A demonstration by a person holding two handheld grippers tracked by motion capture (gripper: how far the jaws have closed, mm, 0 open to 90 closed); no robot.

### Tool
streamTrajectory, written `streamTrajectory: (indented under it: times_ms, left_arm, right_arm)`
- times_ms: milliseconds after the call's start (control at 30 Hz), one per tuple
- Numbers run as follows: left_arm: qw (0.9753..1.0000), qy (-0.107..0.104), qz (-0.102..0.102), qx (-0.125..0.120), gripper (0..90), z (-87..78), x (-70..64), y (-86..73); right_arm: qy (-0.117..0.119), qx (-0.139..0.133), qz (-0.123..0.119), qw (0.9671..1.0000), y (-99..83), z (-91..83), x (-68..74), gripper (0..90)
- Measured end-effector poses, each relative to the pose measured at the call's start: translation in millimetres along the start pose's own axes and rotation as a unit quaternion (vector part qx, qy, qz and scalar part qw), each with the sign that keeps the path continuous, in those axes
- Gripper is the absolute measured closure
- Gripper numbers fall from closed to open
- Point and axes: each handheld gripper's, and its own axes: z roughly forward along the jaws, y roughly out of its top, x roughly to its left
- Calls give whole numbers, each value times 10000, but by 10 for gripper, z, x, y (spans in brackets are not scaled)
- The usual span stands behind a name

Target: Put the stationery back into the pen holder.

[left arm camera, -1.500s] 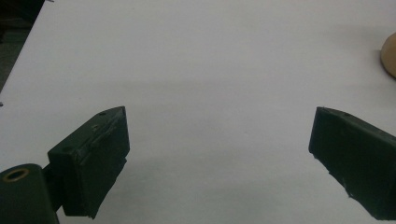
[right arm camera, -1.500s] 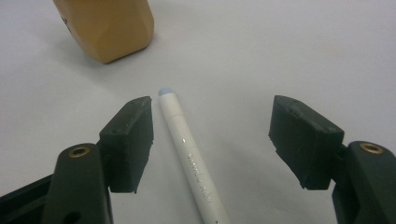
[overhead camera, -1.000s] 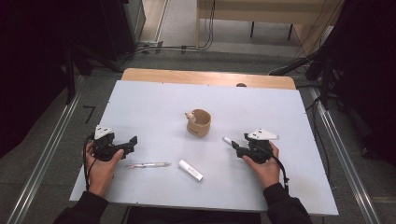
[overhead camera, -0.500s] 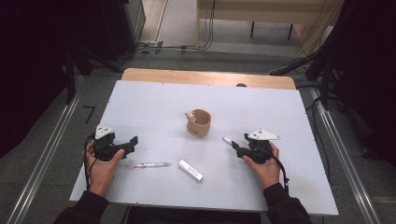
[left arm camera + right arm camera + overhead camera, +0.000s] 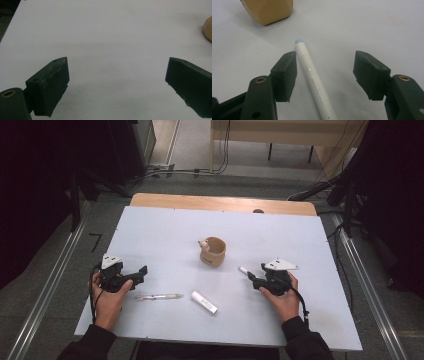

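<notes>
1. Right claw (image 5: pixel 325 72) is wide open w/ a white pen (image 5: pixel 315 82) lying between its jaws, closer to one jaw. Not squeezed yet.
2. Pen lies flat on the worktop (image 5: pixel 165 230), toward the right edge, its blue-grey tip pointing at the tan cup (image 5: pixel 213 251).
3. Cup sits near the worktop's middle.
4. Left claw (image 5: pixel 117 85) is open too, nothing in it, low over bare worktop near the left edge.
5. A clear pen (image 5: pixel 159 296) & a small white tube (image 5: pixel 204 302) lie near the front edge, between the 2 hands.
</notes>
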Motion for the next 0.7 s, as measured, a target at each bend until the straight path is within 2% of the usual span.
streamTrajectory:
  times_ms: [400, 700]
  left_arm:
    - [10000, 1, 9, 0, 60, 4, -4, 1]
    - [10000, -1, 24, 4, 60, 5, -4, 0]
  right_arm:
    - [-76, 115, -78, 9999, -3, 9, 12, 347]
    - [-34, 224, -159, 9996, -1, 20, 15, 443]
